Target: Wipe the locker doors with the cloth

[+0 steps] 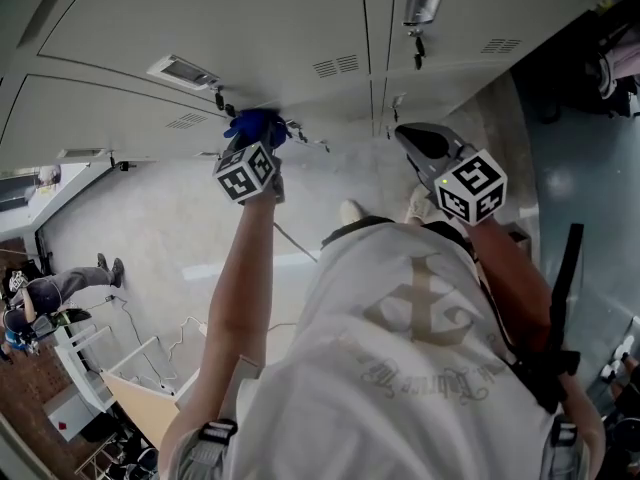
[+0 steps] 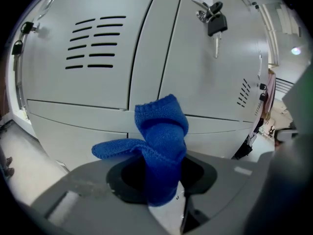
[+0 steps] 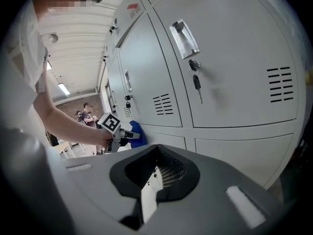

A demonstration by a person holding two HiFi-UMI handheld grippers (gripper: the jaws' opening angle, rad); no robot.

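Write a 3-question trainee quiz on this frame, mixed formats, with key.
1. True or false: the right hand-held gripper holds the blue cloth.
2. What hangs on the locker door ahead of the left hand-held gripper? A) a key B) a padlock C) a paper tag
3. Fill in: the right hand-held gripper's jaws stand ___, with nothing between them.

Key: 1 false, the left hand-held gripper clamps it; 2 A; 3 together.
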